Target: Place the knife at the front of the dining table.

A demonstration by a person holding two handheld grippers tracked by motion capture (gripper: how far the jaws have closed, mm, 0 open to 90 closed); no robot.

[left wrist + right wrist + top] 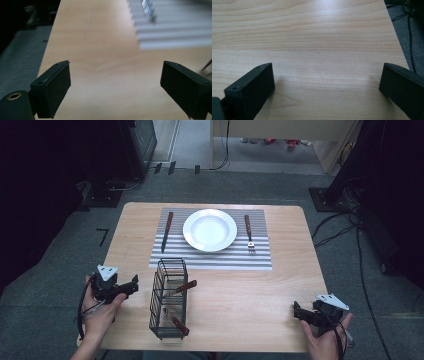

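Observation:
A white plate (pixel 210 229) sits on a striped placemat (pixel 210 257) at the table's far middle. A brown-handled knife (pixel 166 231) lies left of the plate, a brown-handled fork (pixel 248 233) right of it. A black wire basket (pixel 169 298) stands near the front left with two brown-handled utensils (pixel 184 287) in it. My left gripper (pixel 134 285) rests at the table's left edge, left of the basket, open and empty; its own view shows the left gripper (pixel 115 85) over bare wood. My right gripper (pixel 298 312) sits open at the front right corner, and the right gripper (pixel 327 85) has nothing between its jaws.
The wooden table (pixel 240 295) has bare wood between basket and right gripper. Grey carpet with black cables (pixel 360 265) runs along the right side. Dark equipment (pixel 135 150) stands beyond the far left corner.

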